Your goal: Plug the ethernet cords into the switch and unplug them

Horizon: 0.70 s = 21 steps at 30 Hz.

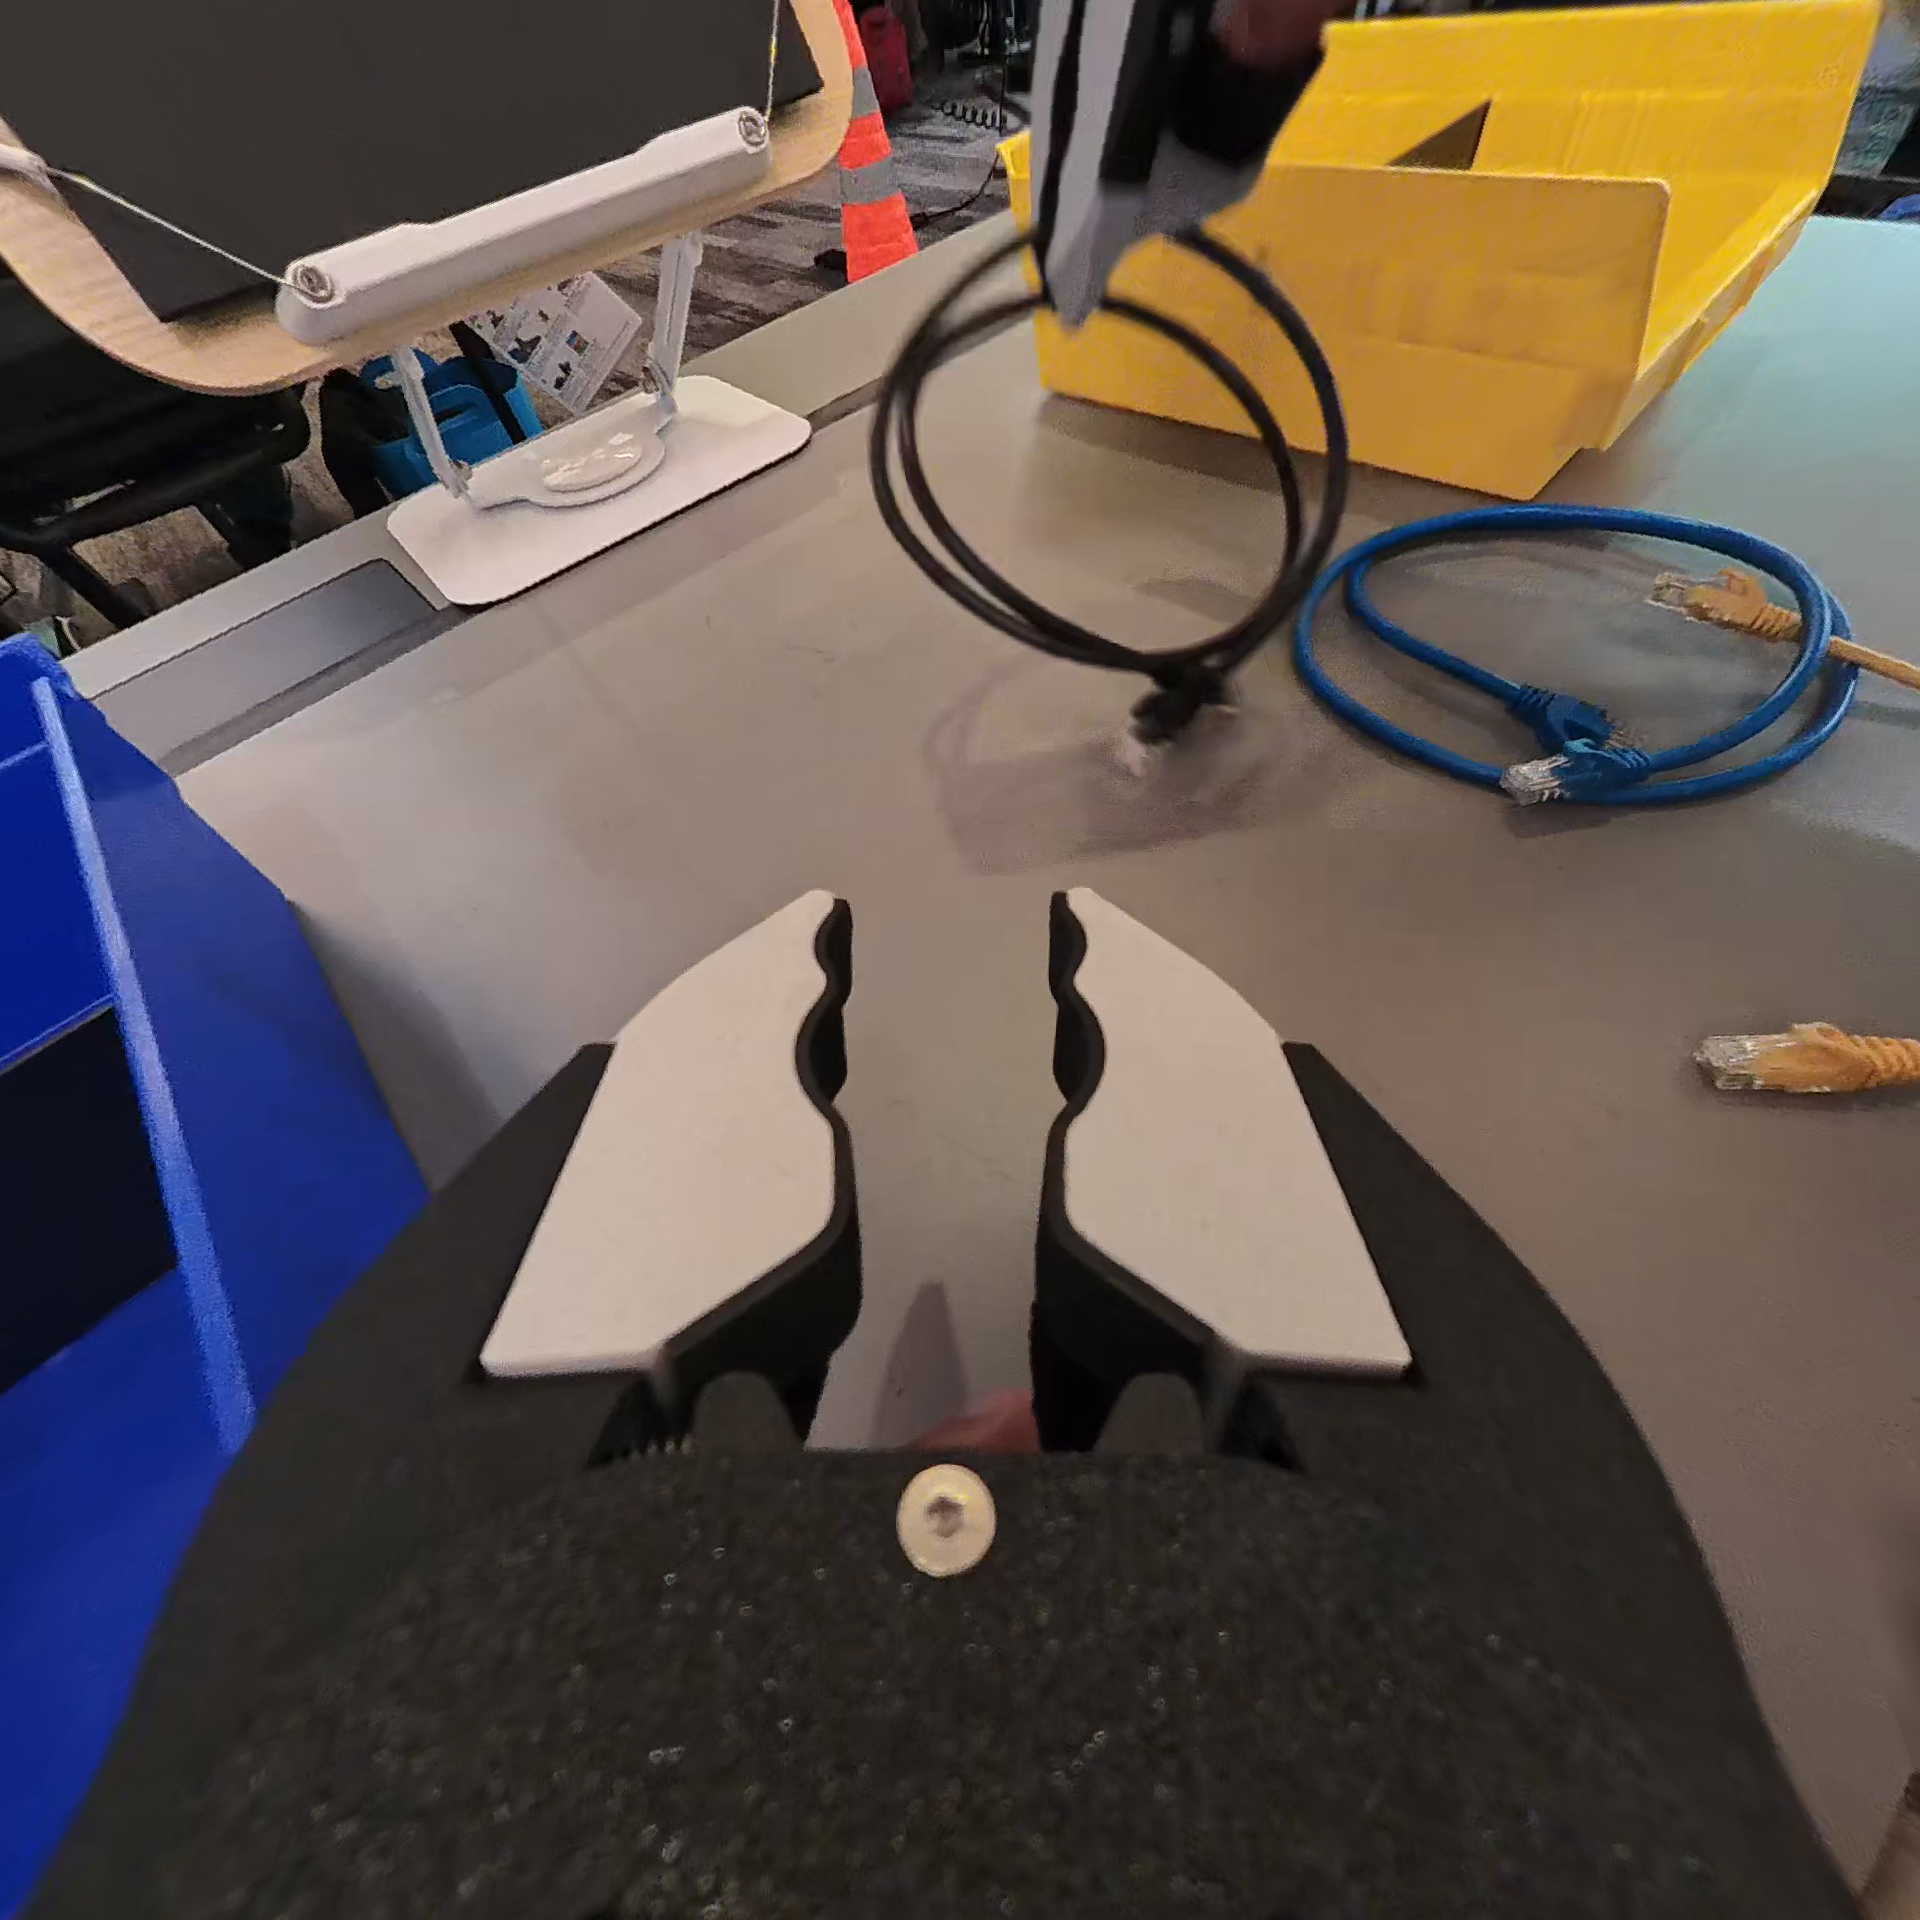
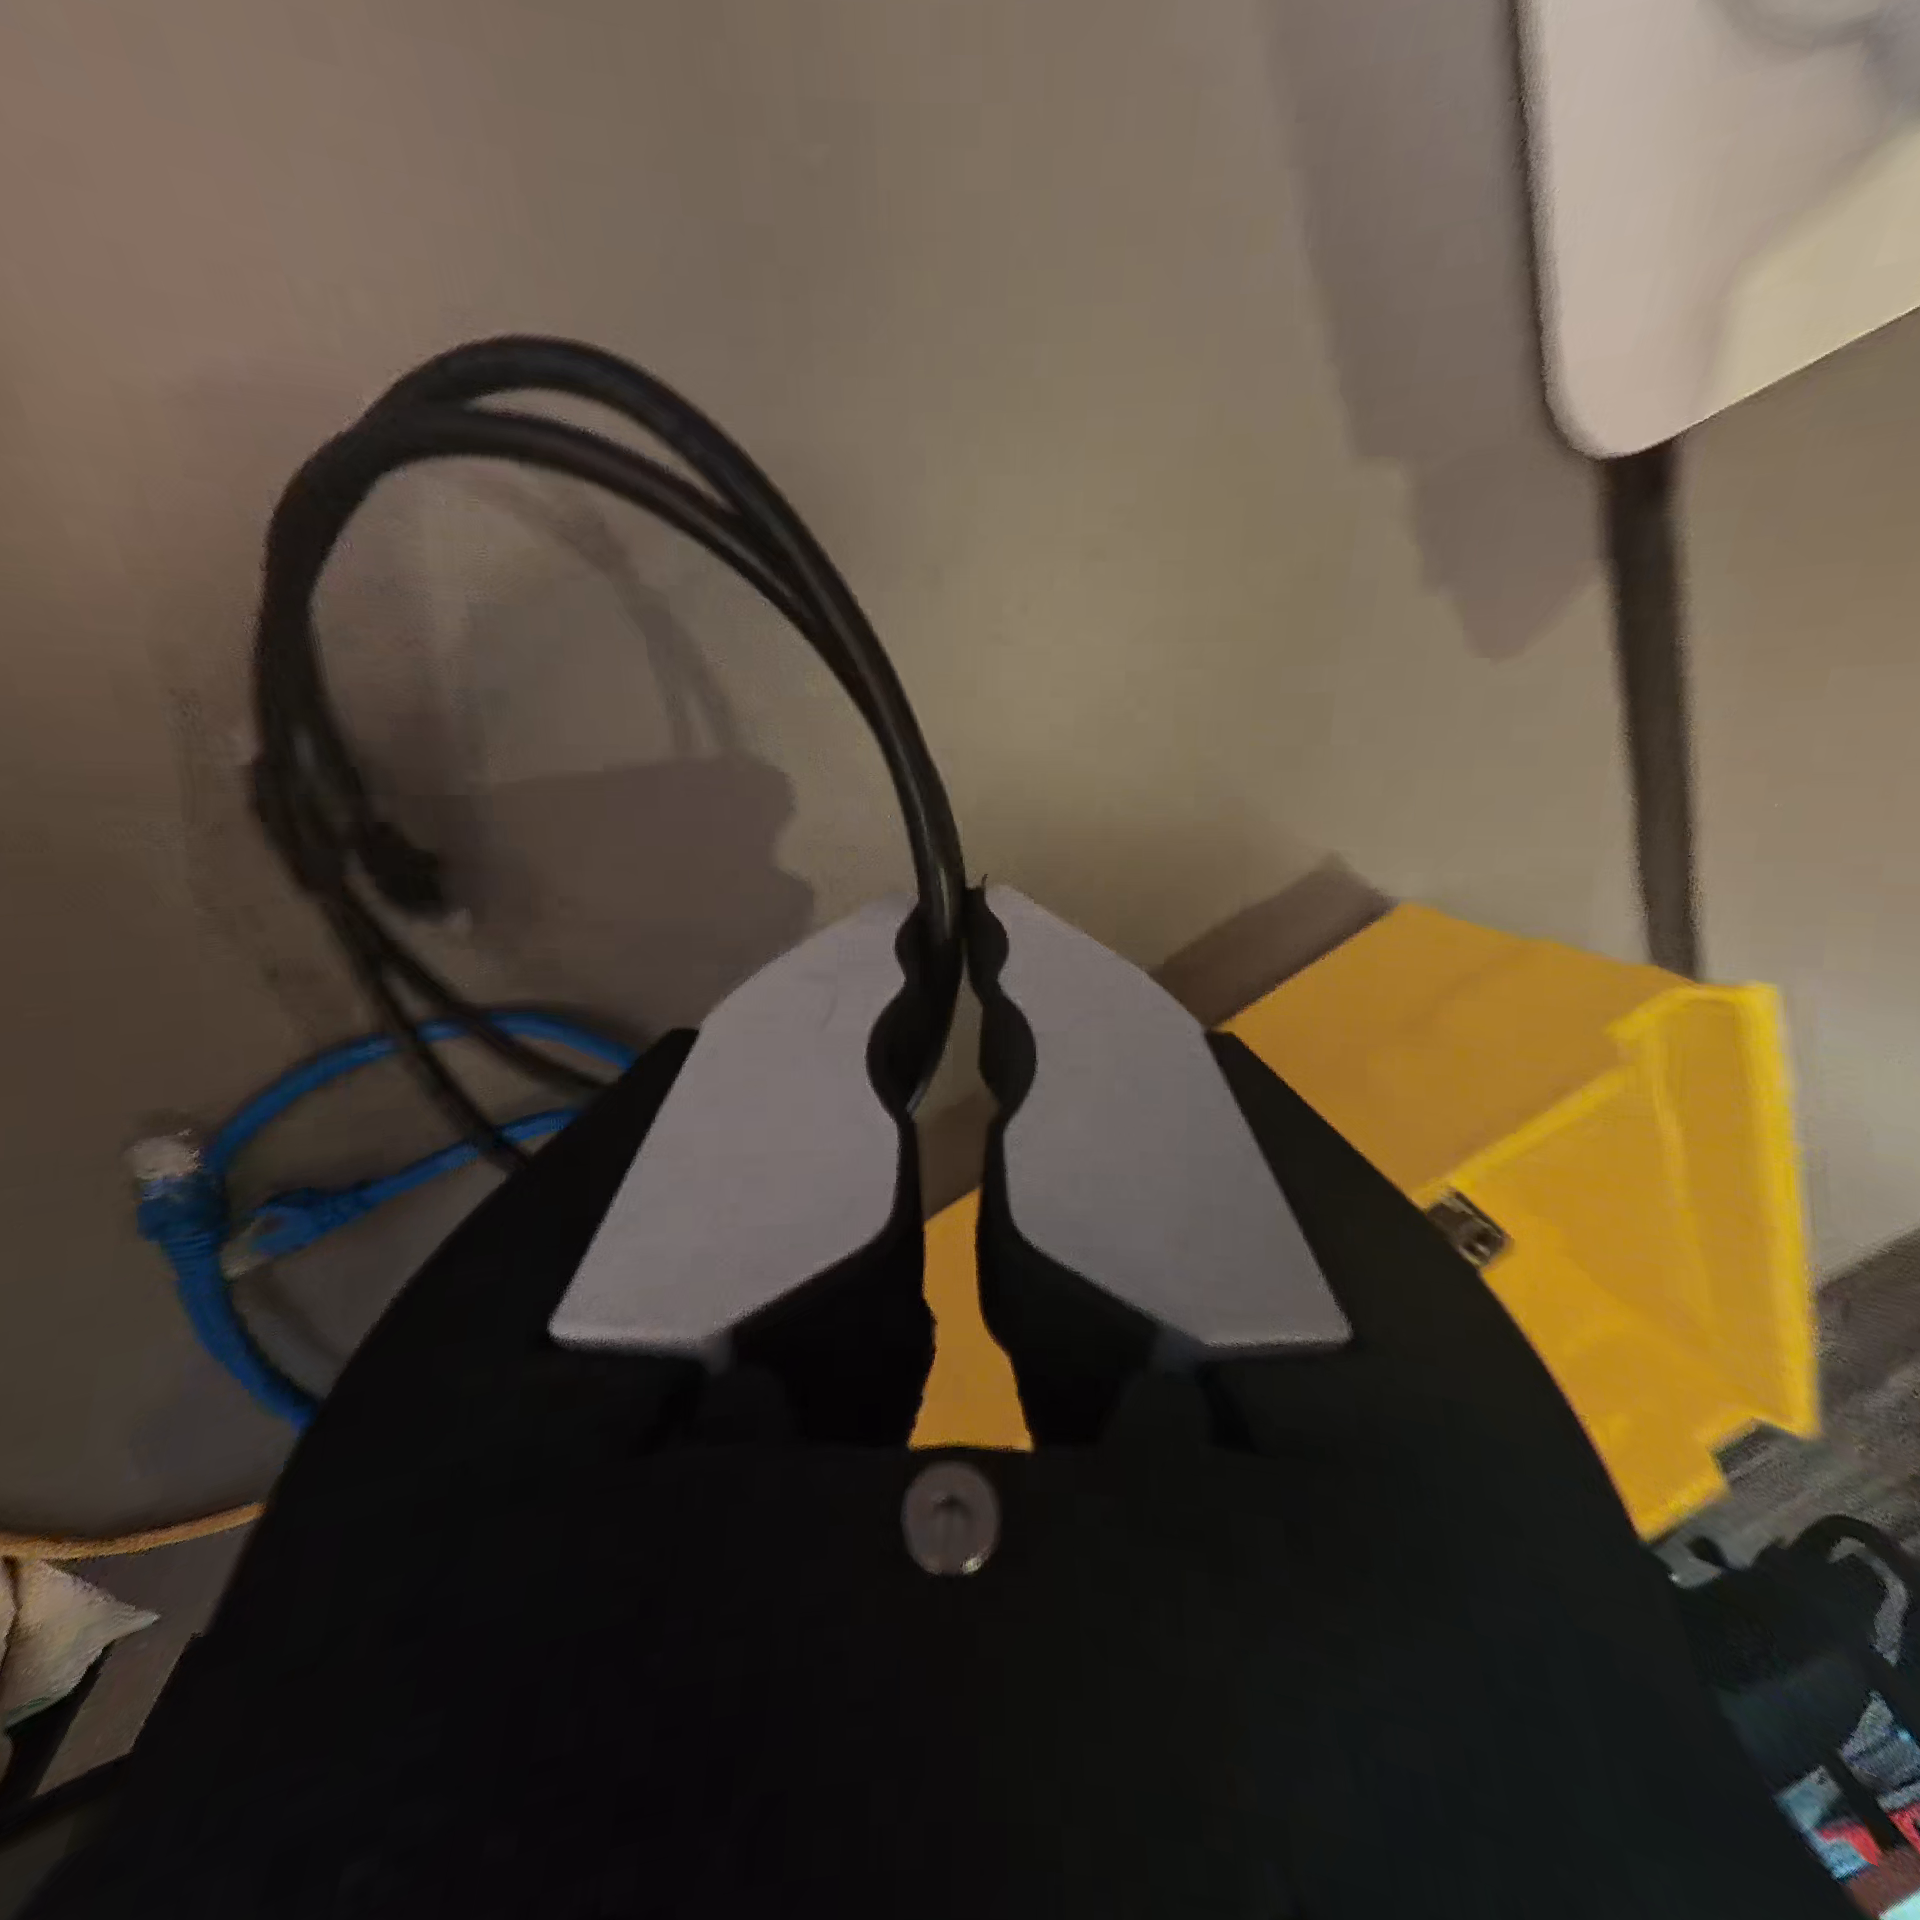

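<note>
Left claw (image 1: 951,914) nearest the lens, fingers spread, nothing between them, bare grey counter (image 1: 727,790) ahead. Right claw (image 2: 961,909) pinches a coiled black cord (image 1: 1101,468) at the tips; the coil hangs blurred at 12 o'clock, its plug just above or touching the counter, cannot tell which. Blue cord (image 1: 1579,665) coiled flat at 2 o'clock. Orange cord (image 1: 1808,1060) at 3 o'clock, cut off by the frame. Yellow bin (image 1: 1455,312) behind, blue bin (image 1: 125,1039) at 9 o'clock, half out of view.
</note>
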Tool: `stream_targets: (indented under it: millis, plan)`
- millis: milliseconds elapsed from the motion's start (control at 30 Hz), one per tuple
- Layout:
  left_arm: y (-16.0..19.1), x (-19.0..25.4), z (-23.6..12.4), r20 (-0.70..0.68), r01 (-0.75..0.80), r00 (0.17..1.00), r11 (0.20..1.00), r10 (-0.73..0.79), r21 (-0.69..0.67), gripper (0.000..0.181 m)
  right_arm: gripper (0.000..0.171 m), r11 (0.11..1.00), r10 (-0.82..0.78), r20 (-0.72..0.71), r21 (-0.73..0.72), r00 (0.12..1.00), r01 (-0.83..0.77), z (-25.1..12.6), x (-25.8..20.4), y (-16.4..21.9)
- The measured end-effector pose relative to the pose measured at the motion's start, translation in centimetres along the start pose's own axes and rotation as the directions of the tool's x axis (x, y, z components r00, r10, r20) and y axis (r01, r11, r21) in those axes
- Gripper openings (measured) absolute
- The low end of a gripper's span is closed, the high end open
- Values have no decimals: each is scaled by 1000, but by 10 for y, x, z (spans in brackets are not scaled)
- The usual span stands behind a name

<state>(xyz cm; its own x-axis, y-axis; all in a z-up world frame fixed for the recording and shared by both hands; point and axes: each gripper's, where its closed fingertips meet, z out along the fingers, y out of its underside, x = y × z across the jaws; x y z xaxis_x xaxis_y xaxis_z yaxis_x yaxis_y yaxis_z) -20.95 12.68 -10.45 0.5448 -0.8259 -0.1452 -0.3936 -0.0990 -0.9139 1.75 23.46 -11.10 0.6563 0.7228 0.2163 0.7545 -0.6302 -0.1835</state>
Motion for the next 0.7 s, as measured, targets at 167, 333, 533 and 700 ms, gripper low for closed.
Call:
stream_targets:
  millis: [167, 333, 533, 700]
  plan:
    - [1, 0, 1, 6, -11, 1000, 1000, 11, -9, 35, 5, 991, 19, -214, 132, 977, 10, -93, 37, -11]
    - [1, 2, 1, 8, -25, 1000, 1000, 25, -10, 35, 5, 980, 138, -377, 183, 916, -72, -166, 85, 31]
    - [1, 1, 1, 2, -6, 1000, 1000, 6, -4, 35, 5, 955, 297, -561, 176, 773, -239, -179, 140, 129]
    - [1, 2, 2, 7, -17, 1000, 1000, 17, -11, 35, 5, 936, 337, -621, 141, 708, -322, -133, 138, 200]
